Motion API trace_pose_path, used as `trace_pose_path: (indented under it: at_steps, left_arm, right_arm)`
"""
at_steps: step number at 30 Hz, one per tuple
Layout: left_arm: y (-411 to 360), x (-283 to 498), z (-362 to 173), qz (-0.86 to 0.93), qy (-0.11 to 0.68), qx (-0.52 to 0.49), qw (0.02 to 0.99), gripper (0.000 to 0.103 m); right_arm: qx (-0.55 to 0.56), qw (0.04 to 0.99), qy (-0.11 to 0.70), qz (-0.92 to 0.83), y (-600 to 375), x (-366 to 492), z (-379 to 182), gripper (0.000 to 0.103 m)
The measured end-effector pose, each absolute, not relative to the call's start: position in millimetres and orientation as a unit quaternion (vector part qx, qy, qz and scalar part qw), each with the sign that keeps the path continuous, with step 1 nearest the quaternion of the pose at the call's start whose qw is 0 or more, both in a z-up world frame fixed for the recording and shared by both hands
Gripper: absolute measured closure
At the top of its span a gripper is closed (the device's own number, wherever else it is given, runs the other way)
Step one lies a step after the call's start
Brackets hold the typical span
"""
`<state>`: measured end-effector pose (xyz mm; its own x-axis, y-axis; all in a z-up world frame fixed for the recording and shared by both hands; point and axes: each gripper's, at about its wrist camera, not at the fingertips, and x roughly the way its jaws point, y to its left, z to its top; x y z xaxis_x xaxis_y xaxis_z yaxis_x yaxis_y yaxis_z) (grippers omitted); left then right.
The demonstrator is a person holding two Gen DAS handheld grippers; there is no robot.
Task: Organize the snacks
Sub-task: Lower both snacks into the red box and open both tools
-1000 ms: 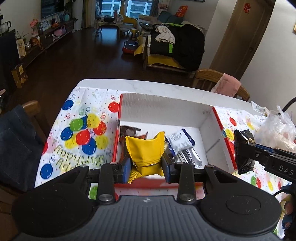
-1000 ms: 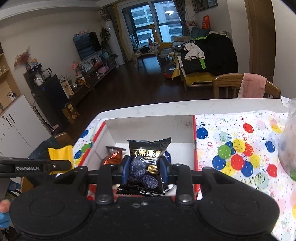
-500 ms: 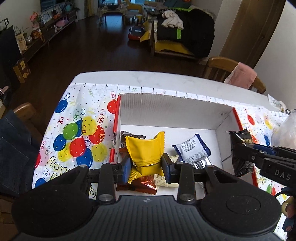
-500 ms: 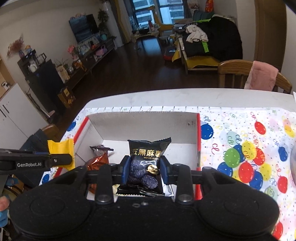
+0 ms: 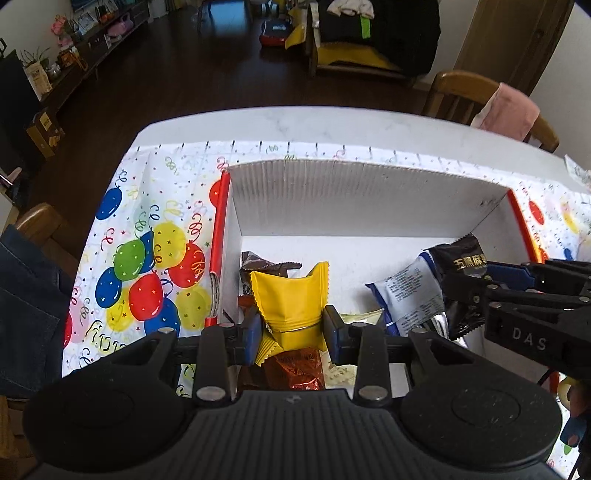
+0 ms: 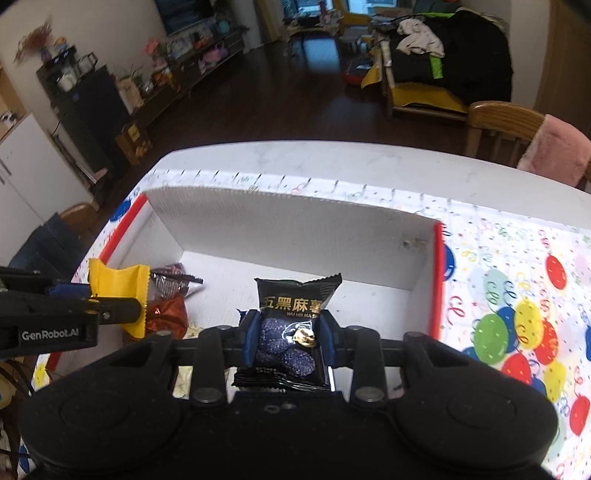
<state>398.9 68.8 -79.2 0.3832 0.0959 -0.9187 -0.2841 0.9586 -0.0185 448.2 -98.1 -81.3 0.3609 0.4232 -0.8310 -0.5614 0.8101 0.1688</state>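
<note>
We pinch a yellow snack packet point(image 5: 290, 295) in our left gripper point(image 5: 291, 328) and a black snack packet point(image 6: 291, 325) in our right gripper point(image 6: 290, 338), fingers clamped on each, above the white box point(image 5: 369, 195) near the counter's point(image 5: 332, 125) far edge.

Dim daylight, heavy fisheye bend

Far windows point(image 6: 321, 7) glow; the table point(image 5: 332, 125) edges curve, and the right view's slightly soft.

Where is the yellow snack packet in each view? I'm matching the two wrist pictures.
Left wrist view: yellow snack packet at lower centre, clamped in the left gripper.
Right wrist view: the packet at the left edge, over the box.
Shared landmark: the white box's back wall.
</note>
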Motion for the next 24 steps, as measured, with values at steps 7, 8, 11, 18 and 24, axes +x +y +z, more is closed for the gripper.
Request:
trace_pose_path:
  at_steps: [7,8,11,18,24]
  left_arm:
    - [69,407,-91,0.118,0.562,-0.082,0.815,0.069]
    - [69,408,-92,0.119,0.563,-0.081,0.813,0.069]
    - [69,410,-97,0.118,0.569,-0.079,0.81,0.068]
    - [65,410,-104,0.114,0.575,-0.075,0.807,0.068]
    - [63,406,-101,0.109,0.572,-0.077,0.81,0.067]
  right_arm:
    - [-0.089,0.813,0.486,0.308,-86,455,-92,0.071]
    - [-0.092,0.812,0.488,0.308,-85,456,-94,0.07]
    - [-0.096,0.807,0.494,0.308,-85,461,-100,0.069]
    - [-0.099,0.805,0.499,0.305,-84,463,-105,0.068]
    - [-0.101,0.808,0.494,0.304,-83,460,-102,0.065]
